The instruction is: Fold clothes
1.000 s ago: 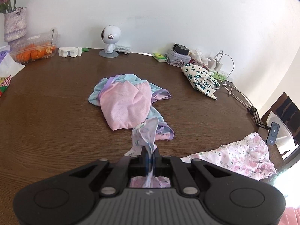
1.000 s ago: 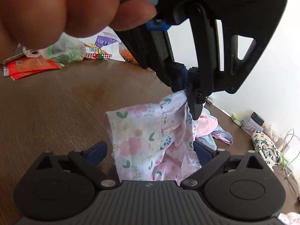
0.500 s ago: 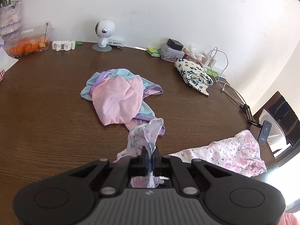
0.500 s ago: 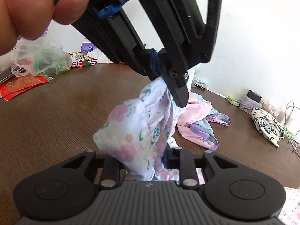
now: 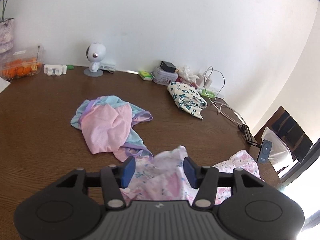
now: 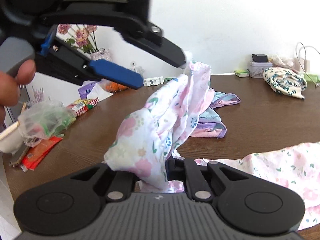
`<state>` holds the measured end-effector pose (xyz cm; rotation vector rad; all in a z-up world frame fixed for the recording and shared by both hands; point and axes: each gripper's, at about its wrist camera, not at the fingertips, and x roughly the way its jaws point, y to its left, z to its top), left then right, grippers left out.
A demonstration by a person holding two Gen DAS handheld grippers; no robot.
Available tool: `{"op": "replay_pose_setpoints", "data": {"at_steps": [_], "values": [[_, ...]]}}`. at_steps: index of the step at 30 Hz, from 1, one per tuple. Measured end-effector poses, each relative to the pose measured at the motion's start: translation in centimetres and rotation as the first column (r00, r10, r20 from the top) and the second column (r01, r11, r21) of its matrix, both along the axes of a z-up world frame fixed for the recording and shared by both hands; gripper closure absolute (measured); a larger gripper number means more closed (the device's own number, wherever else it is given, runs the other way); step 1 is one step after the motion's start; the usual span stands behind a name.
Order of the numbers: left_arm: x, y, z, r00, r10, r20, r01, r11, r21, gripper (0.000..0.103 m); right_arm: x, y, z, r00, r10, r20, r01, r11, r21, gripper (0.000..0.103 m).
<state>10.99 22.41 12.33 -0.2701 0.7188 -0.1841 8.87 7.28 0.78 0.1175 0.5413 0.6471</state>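
Left gripper (image 5: 159,169) was opening, floral garment (image 6: 158,124) loose between its jaws; right gripper (image 6: 152,172) was closing onto it (thin pinch). Cloth could slip out and drop onto the table (image 6: 260,124).

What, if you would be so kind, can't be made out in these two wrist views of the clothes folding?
- Right wrist view: where the right gripper pinches the bunched white floral garment; the cloth covers the pads.
- Right wrist view: the left gripper, jaws opening, is motion-blurred.
- Left wrist view: the garment's lower part, behind the gripper body.
- Both views: the pink floral cloth runs off the frame edge.
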Motion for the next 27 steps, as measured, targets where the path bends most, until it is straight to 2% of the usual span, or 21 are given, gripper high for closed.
{"op": "replay_pose_setpoints", "data": {"at_steps": [3,6,8,9,12,17,20,22,27], "values": [[-0.5,0.8,-1.2,0.999,0.042,-0.015,-0.042,0.999,0.015,0.050,0.0,-2.6,-0.1,0.997,-0.051,-0.059,0.059,0.990,0.130,0.094],[-1.0,1.1,-3.9,0.997,0.065,-0.050,-0.064,0.998,0.022,0.053,-0.1,-5.4,-0.6,0.986,-0.114,-0.121,0.141,0.959,0.245,0.094],[-1.4,0.9,-5.7,0.997,0.057,-0.060,-0.058,0.998,-0.014,0.067,-0.2,-7.0,-1.2,0.974,-0.148,-0.171,0.195,0.934,0.300,0.094],[-1.6,0.7,-6.3,0.997,0.044,-0.064,-0.046,0.998,-0.036,0.071,-0.3,-7.9,-1.5,0.967,-0.163,-0.197,0.221,0.919,0.326,0.094],[-2.0,-0.7,-8.1,0.998,0.002,-0.066,-0.007,0.997,-0.078,0.077,-0.4,-9.5,-2.6,0.951,-0.197,-0.237,0.274,0.894,0.354,0.094],[-1.8,-3.5,-9.6,0.996,-0.035,-0.077,0.029,0.996,-0.084,0.082,-0.1,-10.8,-4.2,0.928,-0.224,-0.297,0.325,0.876,0.355,0.092],[-1.5,-4.6,-10.2,0.996,-0.032,-0.084,0.024,0.996,-0.087,0.082,0.2,-11.7,-5.0,0.912,-0.233,-0.339,0.354,0.863,0.359,0.084],[-1.3,-5.1,-10.4,0.996,-0.026,-0.087,0.018,0.996,-0.088,0.082,0.5,-12.5,-5.4,0.902,-0.232,-0.365,0.368,0.854,0.367,0.061],[-0.7,-5.7,-10.9,0.995,-0.019,-0.097,0.010,0.996,-0.090,0.082,1.0,-15.2,-5.8,0.896,-0.223,-0.384,0.382,0.828,0.411,0.033]]}}
